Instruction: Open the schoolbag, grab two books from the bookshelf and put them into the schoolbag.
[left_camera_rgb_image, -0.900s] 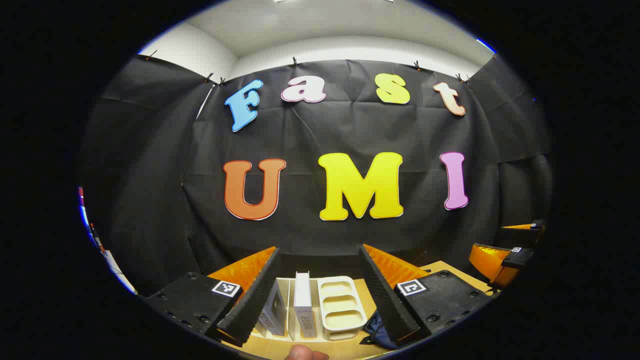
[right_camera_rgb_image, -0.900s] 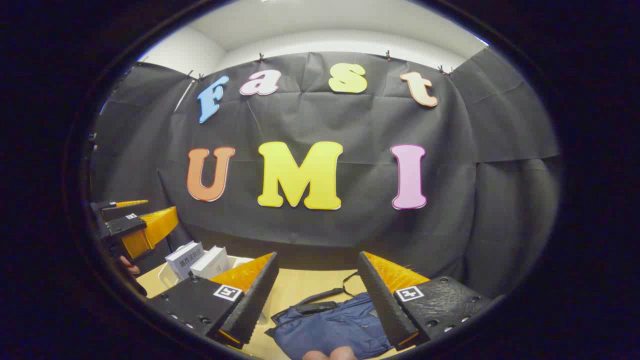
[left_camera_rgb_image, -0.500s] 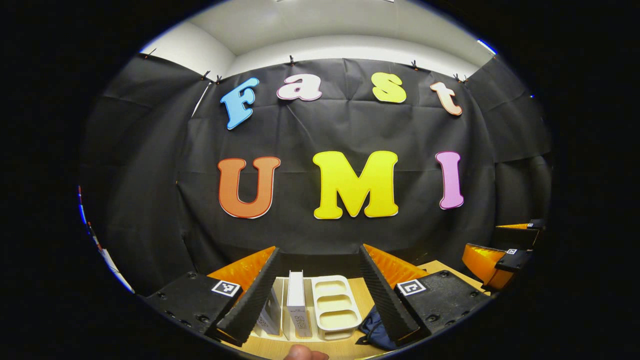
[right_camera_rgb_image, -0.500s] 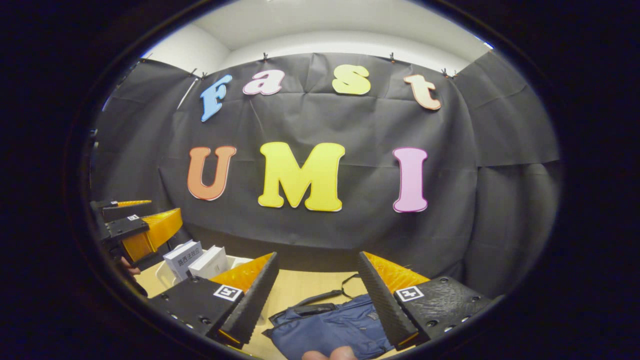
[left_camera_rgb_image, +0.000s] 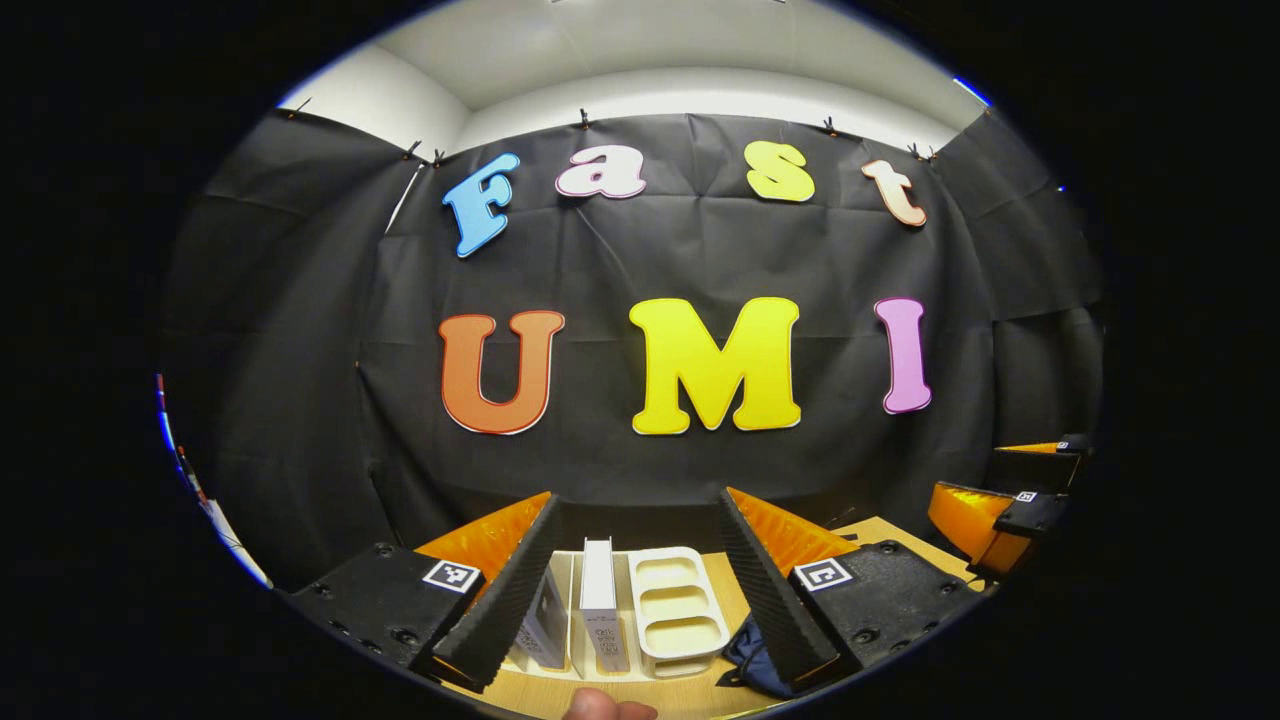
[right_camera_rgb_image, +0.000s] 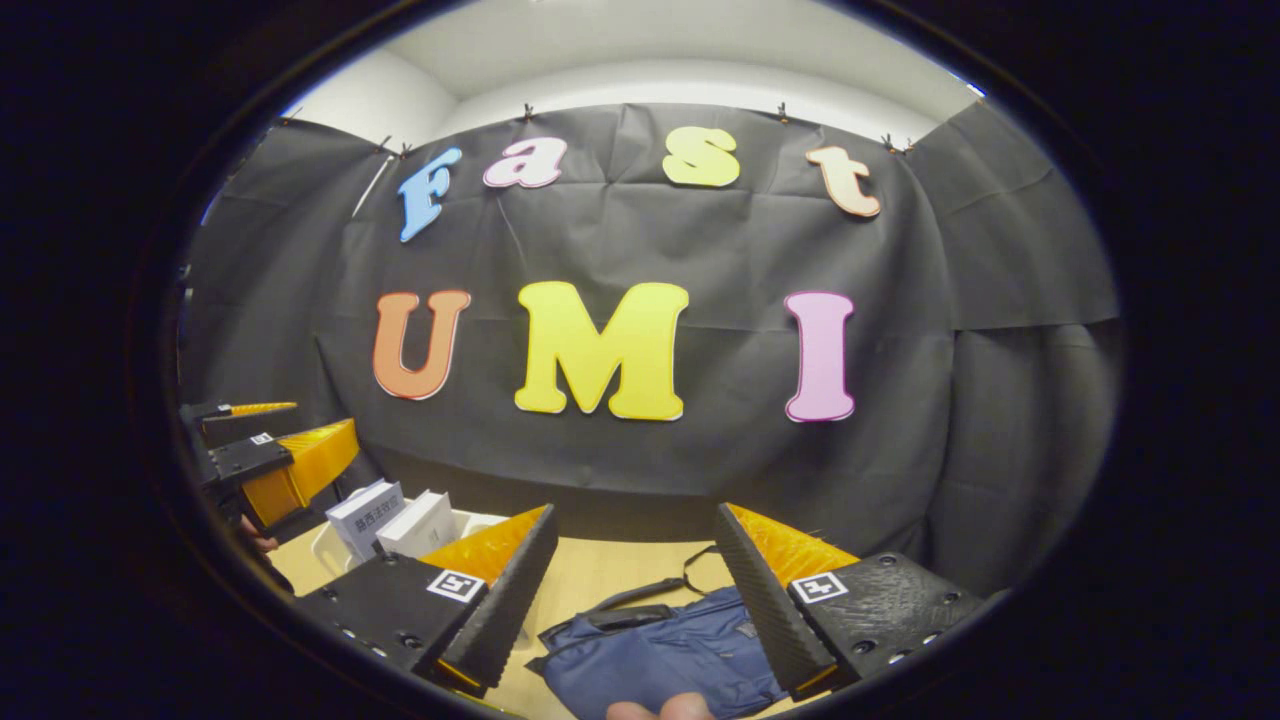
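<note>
In the left gripper view, a cream bookshelf stands on the wooden table with two white books upright in its left slots. My left gripper hangs open above and in front of it, holding nothing. A corner of the blue schoolbag shows at its right finger. In the right gripper view, the blue schoolbag lies flat on the table with its strap towards the wall. My right gripper is open above it. The books and the left gripper appear at the far left there.
The wooden table reaches back to the black cloth wall. The right gripper shows at the far right of the left gripper view. A fingertip sits at the bottom edge.
Both views drift only slightly; the left gripper shifted a little sideways over the bookshelf. Both grippers stay open and nothing on the table has moved.
</note>
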